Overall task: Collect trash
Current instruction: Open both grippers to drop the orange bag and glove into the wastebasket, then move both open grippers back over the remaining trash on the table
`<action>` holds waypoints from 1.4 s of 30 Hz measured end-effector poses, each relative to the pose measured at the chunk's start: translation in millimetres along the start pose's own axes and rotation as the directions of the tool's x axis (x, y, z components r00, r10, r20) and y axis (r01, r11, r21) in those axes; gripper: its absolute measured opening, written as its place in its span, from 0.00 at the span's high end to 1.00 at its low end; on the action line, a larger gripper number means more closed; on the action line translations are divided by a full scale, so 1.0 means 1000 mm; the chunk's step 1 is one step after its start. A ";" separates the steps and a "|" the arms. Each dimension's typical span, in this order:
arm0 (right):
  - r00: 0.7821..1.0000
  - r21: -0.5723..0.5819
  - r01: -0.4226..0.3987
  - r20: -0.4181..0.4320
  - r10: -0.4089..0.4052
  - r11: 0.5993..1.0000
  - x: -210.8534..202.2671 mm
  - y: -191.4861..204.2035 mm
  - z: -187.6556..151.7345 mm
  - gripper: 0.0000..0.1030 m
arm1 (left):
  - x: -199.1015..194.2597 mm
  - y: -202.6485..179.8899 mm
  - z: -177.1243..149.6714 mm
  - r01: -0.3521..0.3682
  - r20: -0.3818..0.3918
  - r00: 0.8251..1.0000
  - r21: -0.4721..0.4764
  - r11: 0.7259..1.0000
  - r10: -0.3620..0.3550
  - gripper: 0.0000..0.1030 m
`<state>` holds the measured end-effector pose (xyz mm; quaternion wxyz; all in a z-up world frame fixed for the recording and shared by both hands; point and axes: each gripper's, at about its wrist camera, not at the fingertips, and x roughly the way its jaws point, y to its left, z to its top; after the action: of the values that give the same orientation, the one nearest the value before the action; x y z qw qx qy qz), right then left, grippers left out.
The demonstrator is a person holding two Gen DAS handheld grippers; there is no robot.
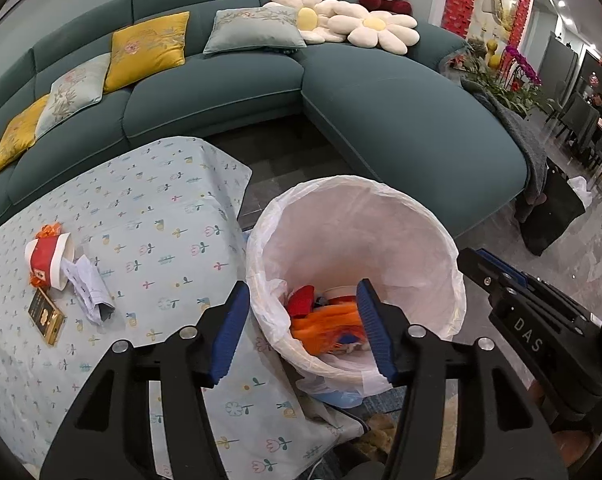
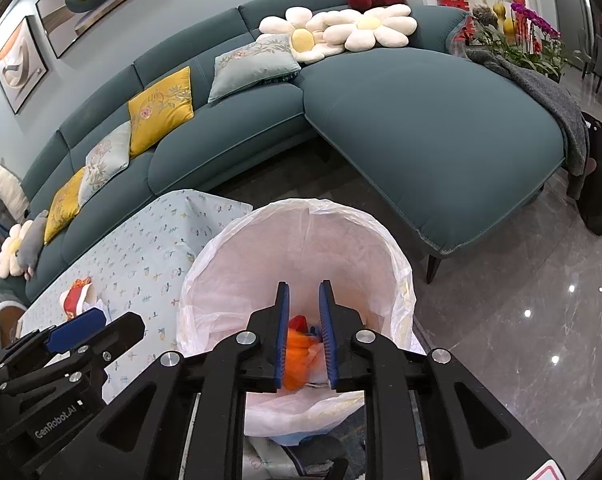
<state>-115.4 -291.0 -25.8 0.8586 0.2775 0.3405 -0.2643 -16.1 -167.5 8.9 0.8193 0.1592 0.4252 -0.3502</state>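
A bin lined with a white bag stands beside the table and holds orange and red trash. My left gripper is open and empty above the bin's near rim. My right gripper hovers over the bin mouth with its jaws a narrow gap apart, nothing between them. On the floral tablecloth lie a red and white paper cup, crumpled white paper and a small dark and gold card.
A teal sectional sofa with cushions curves behind the table and bin. A grey blanket hangs on its right end. Glossy marble floor lies to the right. A dark bag stands on the floor.
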 end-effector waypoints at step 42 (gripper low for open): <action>0.997 -0.300 -0.071 -0.034 0.063 0.951 -0.019 0.148 -0.038 0.51 | -0.056 0.176 -0.065 -0.172 -0.019 0.984 -0.347 0.922 0.177 0.18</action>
<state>-48.5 -156.2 8.5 0.8952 0.1581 0.3772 -0.1769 48.4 17.0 8.9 0.8650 0.0471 0.4593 -0.1963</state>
